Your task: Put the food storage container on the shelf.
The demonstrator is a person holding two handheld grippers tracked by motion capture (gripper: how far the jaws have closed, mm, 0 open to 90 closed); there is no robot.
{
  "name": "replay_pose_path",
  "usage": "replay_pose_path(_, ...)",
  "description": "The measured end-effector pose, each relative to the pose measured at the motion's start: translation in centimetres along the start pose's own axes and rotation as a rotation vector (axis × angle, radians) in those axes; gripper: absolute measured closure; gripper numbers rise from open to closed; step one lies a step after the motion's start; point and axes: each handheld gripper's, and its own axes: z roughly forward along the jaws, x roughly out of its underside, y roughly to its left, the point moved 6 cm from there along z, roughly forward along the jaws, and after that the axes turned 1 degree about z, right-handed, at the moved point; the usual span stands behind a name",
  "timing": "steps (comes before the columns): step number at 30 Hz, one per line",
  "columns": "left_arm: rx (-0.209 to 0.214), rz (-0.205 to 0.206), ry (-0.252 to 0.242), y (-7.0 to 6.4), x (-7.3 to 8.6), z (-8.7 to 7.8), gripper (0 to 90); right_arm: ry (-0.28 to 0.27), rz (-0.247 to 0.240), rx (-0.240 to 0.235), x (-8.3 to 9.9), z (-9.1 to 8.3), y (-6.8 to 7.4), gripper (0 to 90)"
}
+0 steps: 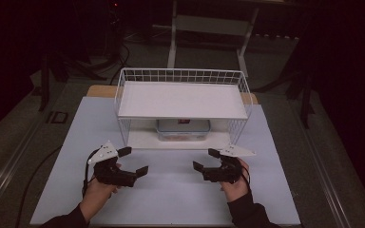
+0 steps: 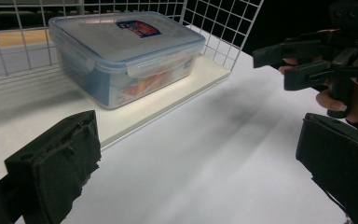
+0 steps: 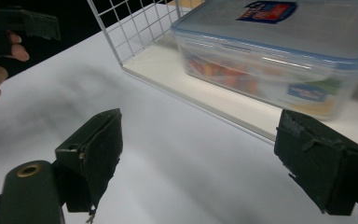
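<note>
Your left gripper has its jaws spread wide, nothing between them, over the white table. Ahead, a clear lidded container with a blue-trimmed lid sits on the white floor of the wire rack, near its front edge. Your right gripper hangs at upper right, jaws apart, off the rack's corner.

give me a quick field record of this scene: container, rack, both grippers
container: clear lidded box with blue-edged lid, colourful contents, on the rack's lower shelf
rack: white wire rack, top shelf bare, on the white table
left gripper: open, holding nothing, in front of the rack
right gripper: open, holding nothing, in front of the rack
contact: neither gripper touches the box
</note>
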Motion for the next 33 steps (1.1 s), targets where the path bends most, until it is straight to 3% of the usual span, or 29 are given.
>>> replay_pose_path(11,-0.017,-0.006,0.002,0.5,0.7,-1.3,0.0,-0.046,0.021,0.037,1.0,-3.3,-1.0,16.2)
replay_pose_path(22,0.0,0.011,-0.001,0.7,1.2,-2.5,0.0,-0.057,0.058,0.068,2.4,-6.0,-1.9,16.0)
replay_pose_path(33,0.03,-0.006,-0.003,0.5,2.3,-2.9,0.0,-0.048,0.032,0.079,4.0,-7.8,-1.6,15.9)
